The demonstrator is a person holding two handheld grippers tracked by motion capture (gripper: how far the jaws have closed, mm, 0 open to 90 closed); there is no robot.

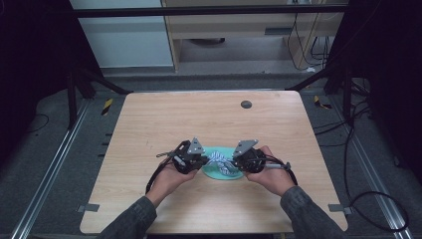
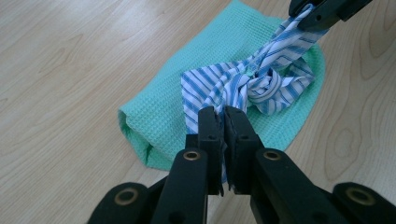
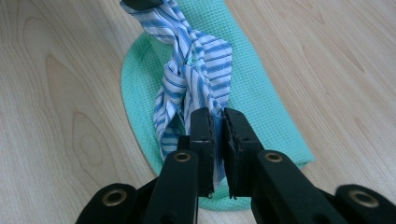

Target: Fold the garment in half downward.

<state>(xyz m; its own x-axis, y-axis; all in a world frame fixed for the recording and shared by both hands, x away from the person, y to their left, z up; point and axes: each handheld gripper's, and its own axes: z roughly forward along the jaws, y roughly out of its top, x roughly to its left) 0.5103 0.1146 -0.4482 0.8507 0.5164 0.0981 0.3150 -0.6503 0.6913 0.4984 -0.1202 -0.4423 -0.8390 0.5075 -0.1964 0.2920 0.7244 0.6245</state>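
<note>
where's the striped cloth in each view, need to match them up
High view: striped cloth at centre, between the grippers.
Left gripper view: knotted, right of centre, running from the near jaws to the upper right.
Right gripper view: upper centre, running up from the jaws.
Shared landmark: the green waffle cloth beneath it.

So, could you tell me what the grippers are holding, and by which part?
Both hold the striped cloth: left gripper and right gripper each pinch one end, knot between them.
</note>
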